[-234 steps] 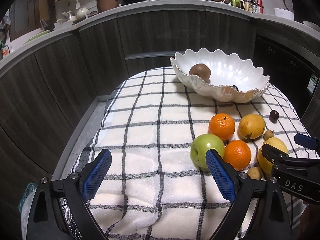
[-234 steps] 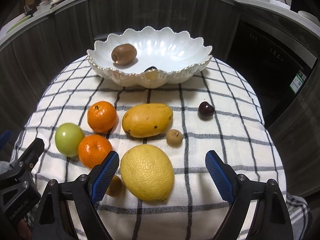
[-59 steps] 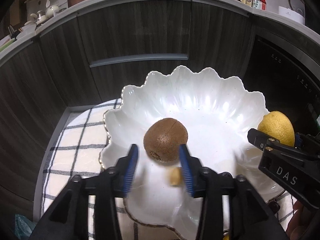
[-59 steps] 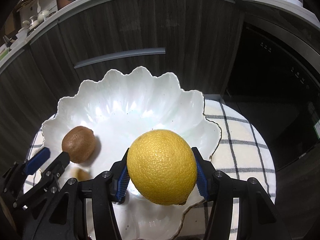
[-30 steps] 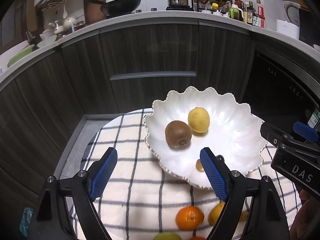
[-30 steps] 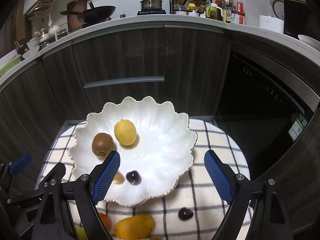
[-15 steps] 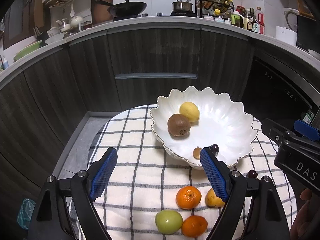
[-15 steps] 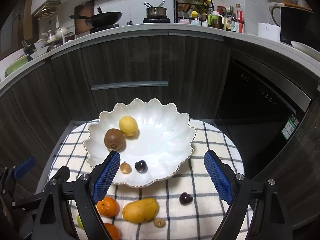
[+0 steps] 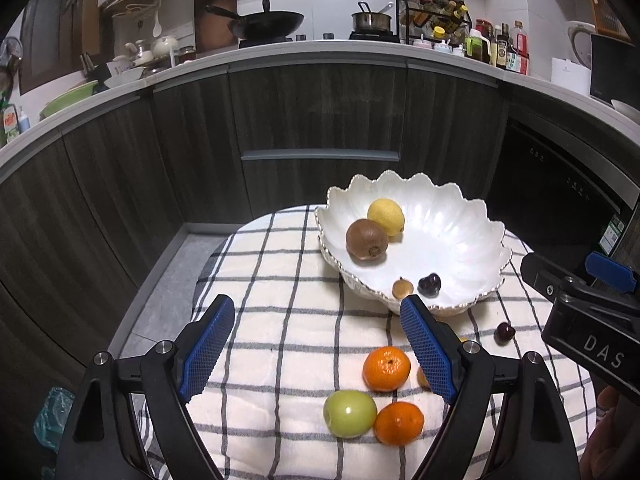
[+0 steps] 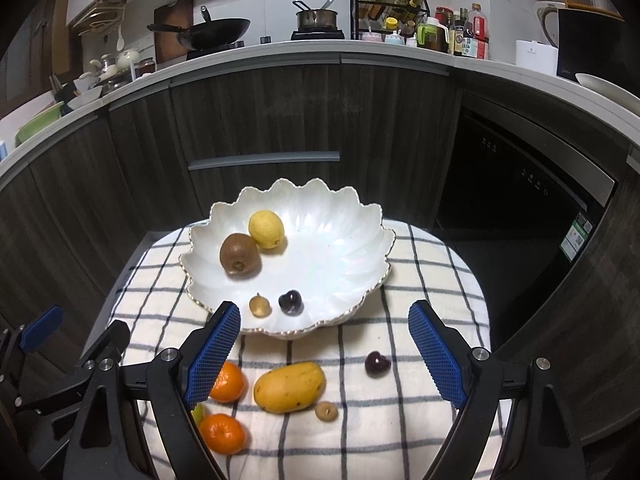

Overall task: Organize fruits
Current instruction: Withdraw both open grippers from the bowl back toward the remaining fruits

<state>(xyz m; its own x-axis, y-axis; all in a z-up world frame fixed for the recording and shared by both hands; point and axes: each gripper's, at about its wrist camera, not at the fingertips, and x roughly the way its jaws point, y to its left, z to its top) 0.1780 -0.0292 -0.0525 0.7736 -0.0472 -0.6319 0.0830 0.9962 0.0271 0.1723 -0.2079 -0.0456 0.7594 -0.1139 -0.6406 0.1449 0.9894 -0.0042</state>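
While both claws hang over the checked cloth (image 10: 400, 432), we see each spread wide with nothing between its ribbed blue pads. The left gripper (image 9: 316, 344) holds only air above the cloth; the right gripper (image 10: 324, 350) likewise touches nothing, its pads framing the near rim of the bowl (image 10: 352, 240).

That bowl is glossy white, scalloped like a shell, with a thin metallic edge. Inside it we find a fuzzy brown kiwi (image 10: 239, 253) touching a pebbled yellow lemon (image 10: 266, 229), and nearer the front a small tan round fruit (image 10: 260, 305) just beside a dark shiny cherry (image 10: 290, 302).

On the soft, towel-like cloth lie a smooth yellow mango (image 10: 289, 387), a second cherry (image 10: 377, 363), another small tan fruit (image 10: 326, 411), two dimpled oranges (image 9: 386, 368) (image 9: 399, 423) and a waxy green apple (image 9: 349, 413) touching the nearer orange.
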